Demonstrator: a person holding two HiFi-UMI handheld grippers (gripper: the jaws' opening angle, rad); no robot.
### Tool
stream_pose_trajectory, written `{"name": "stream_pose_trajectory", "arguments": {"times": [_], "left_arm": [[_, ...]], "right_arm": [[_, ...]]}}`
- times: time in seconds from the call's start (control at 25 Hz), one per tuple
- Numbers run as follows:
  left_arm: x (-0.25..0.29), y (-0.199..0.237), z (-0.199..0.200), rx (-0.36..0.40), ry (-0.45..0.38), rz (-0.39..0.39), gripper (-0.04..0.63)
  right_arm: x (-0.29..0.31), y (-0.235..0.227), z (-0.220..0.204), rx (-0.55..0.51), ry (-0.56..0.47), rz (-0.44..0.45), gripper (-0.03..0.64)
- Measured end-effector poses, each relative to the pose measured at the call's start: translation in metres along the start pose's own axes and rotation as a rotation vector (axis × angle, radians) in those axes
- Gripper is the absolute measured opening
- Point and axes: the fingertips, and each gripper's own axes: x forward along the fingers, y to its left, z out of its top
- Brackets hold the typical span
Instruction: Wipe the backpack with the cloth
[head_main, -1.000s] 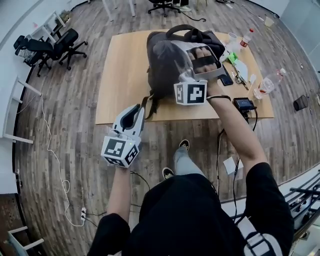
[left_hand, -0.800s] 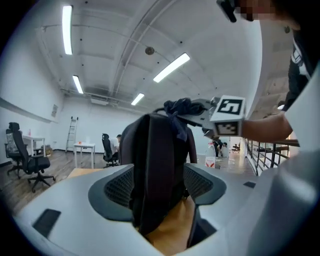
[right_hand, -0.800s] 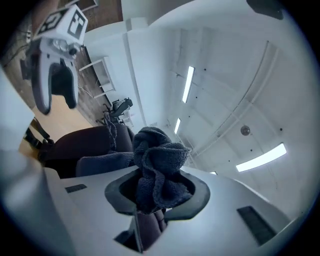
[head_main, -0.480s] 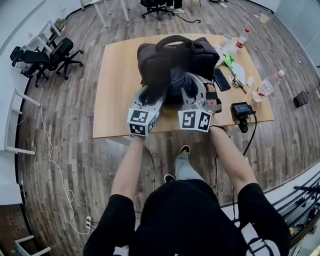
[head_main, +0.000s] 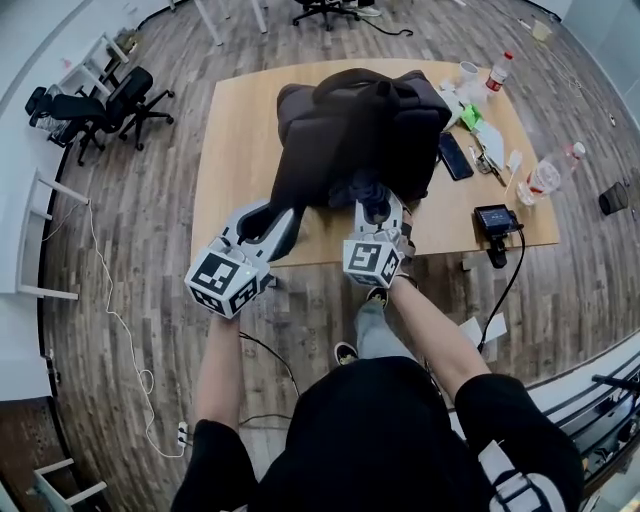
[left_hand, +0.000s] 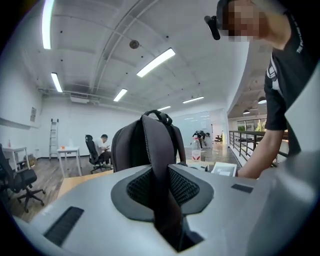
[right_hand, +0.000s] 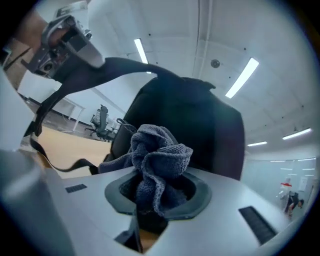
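A dark grey backpack (head_main: 360, 120) stands upright on the wooden table (head_main: 240, 130). My left gripper (head_main: 280, 215) sits at the table's front edge, shut on a dark shoulder strap (left_hand: 157, 165) that runs taut from the backpack (left_hand: 135, 145) into the jaws. Beside it, my right gripper (head_main: 372, 205) is shut on a bunched blue-grey cloth (right_hand: 160, 165), held against the low front of the backpack (right_hand: 195, 125). In the right gripper view the left gripper (right_hand: 65, 40) shows at top left, with the strap stretched from it.
On the table's right side lie a phone (head_main: 455, 157), a clear bottle (head_main: 545, 172), a red-capped bottle (head_main: 497, 72) and small clutter. A black device (head_main: 495, 218) hangs at the front right edge. Office chairs (head_main: 110, 95) stand at far left.
My right gripper dropped with the cloth from the backpack's top to its lower front. My left gripper rose to the backpack, took the strap, then drew it out to the left.
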Motion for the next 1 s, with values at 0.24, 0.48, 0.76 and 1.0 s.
{"name": "stream_pose_trajectory", "arguments": {"times": [0.24,0.48,0.76,1.0], "left_arm": [[-0.019,-0.01,0.023,0.033,0.046,-0.058,0.092],[-0.024,-0.013,0.029,0.02,0.065,-0.056,0.092],[-0.015,-0.012,0.011,-0.04,0.024,-0.079,0.092],[-0.012,-0.013,0.008,-0.058,-0.015,-0.097,0.092]], "right_arm": [[0.028,0.097,0.049,0.05,-0.017,0.249,0.097],[0.038,0.097,0.059,0.019,-0.002,0.231,0.097],[0.011,0.026,0.024,-0.113,-0.048,0.175,0.097],[0.003,-0.03,-0.008,-0.14,-0.041,0.156,0.097]]}}
